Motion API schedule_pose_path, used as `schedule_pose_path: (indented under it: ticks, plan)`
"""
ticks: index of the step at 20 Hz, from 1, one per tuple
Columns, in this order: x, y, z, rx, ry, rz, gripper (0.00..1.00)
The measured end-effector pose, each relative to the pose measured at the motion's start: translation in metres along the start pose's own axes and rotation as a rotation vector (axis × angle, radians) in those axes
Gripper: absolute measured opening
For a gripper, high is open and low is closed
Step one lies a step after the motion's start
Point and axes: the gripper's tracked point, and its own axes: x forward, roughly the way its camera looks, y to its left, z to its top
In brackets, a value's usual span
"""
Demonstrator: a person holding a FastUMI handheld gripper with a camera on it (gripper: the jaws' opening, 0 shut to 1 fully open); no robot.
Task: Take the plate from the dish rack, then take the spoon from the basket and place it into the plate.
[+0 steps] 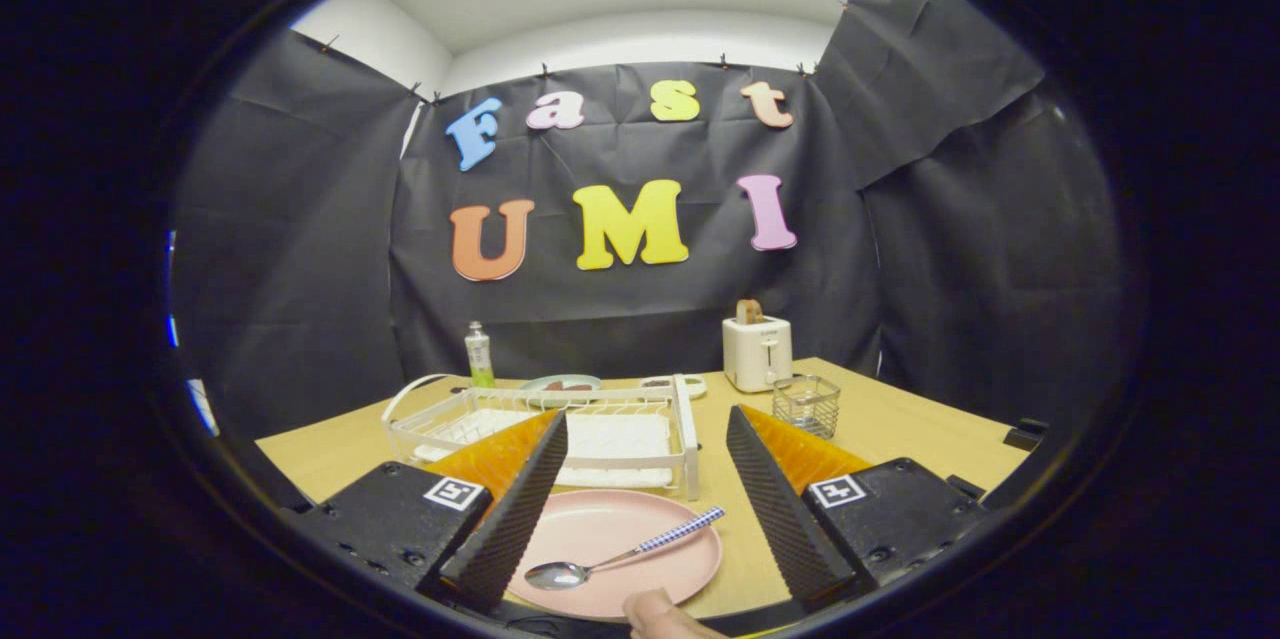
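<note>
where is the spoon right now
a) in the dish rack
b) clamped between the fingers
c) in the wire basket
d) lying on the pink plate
d: the spoon lies across the pink plate on the table, between the open gripper fingers, which touch neither.

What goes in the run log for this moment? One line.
gripper: open, empty | spoon: lying on pink plate between jaws | dish rack: beyond | basket: empty
</note>
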Motion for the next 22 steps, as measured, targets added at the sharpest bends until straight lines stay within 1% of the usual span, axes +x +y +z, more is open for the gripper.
schedule_pose_path:
  ticks: [2, 4, 7, 9, 11, 15, 19, 22]
  plan:
    - [-0.011, -0.016, 0.012, 0.007, 0.013, 0.000, 1.00]
    - [-0.020, -0.041, 0.023, -0.050, 0.023, -0.061, 1.00]
    - [-0.039, -0.058, 0.050, -0.124, 0.000, -0.102, 1.00]
    - [-0.052, -0.072, 0.061, -0.143, 0.008, -0.138, 1.00]
    - [-0.063, -0.082, 0.066, -0.139, 0.029, -0.150, 1.00]
    - [-0.083, -0.092, 0.082, -0.090, 0.038, -0.150, 1.00]
    - [-0.092, -0.106, 0.093, -0.129, 0.014, -0.184, 1.00]
    - [-0.094, -0.106, 0.094, -0.135, 0.002, -0.174, 1.00]
